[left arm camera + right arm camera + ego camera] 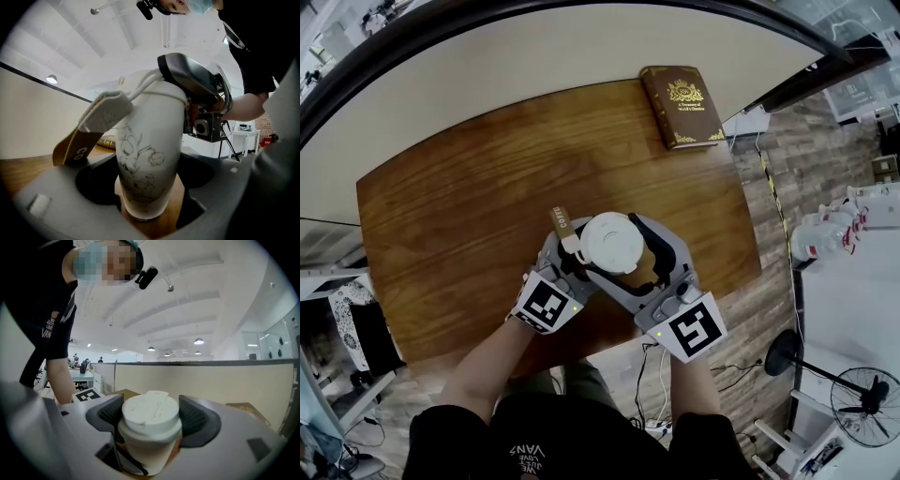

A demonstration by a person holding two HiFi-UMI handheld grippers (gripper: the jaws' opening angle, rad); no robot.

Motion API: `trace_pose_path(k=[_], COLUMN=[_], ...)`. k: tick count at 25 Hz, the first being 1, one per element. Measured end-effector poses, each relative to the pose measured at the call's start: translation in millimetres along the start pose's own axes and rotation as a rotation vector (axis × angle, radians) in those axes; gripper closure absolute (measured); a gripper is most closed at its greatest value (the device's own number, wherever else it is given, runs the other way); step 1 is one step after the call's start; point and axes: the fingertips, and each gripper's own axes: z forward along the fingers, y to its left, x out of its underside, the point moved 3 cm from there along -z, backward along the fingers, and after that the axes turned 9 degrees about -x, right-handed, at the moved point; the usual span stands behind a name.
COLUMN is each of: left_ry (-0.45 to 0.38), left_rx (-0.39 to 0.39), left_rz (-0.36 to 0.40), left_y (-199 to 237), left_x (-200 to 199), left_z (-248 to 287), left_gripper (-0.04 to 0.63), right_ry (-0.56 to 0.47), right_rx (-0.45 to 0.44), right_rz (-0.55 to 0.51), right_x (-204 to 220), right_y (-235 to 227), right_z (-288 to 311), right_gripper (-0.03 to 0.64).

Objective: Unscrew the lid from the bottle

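Note:
A white bottle [149, 154] with a flower drawing stands upright on the wooden table [469, 206]. Its white lid [611, 242] is on top, and a tan carry strap [563, 225] hangs off to the left. My left gripper [572, 267] is shut on the bottle's lower body, with the dark pads [93, 183] against its base. My right gripper [619, 251] is shut on the lid [150, 413], one pad on each side. In the left gripper view the right gripper's jaw sits over the bottle's top.
A brown book [682, 106] with gold print lies at the table's far right corner. The table's near edge runs just under my hands. To the right, off the table, are a white bench with small bottles [830, 230] and a floor fan [862, 403].

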Motion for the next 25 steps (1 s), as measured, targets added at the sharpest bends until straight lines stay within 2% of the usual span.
trace_pose_path(k=[4, 11, 17, 25], left_ry=[-0.004, 0.006, 0.035, 0.085], left_rx=[-0.007, -0.016, -0.020, -0.048], left_rz=[-0.008, -0.012, -0.021, -0.051], left_y=[0, 0, 0, 1], left_x=[-1, 1, 4, 9], left_z=[-1, 0, 1, -8], left_gripper=[0.209, 0.209, 0.207, 0.207], right_ry=[-0.061, -0.148, -0.206, -0.340], right_rx=[0.035, 0.090, 0.134, 0.206], right_rz=[0.057, 0.099, 0.107, 0.117], right_x=[-11, -40, -63, -103], right_y=[-3, -11, -15, -18], right_z=[-6, -25, -44, -90], right_gripper=[0.273, 0.273, 0.273, 0.273])
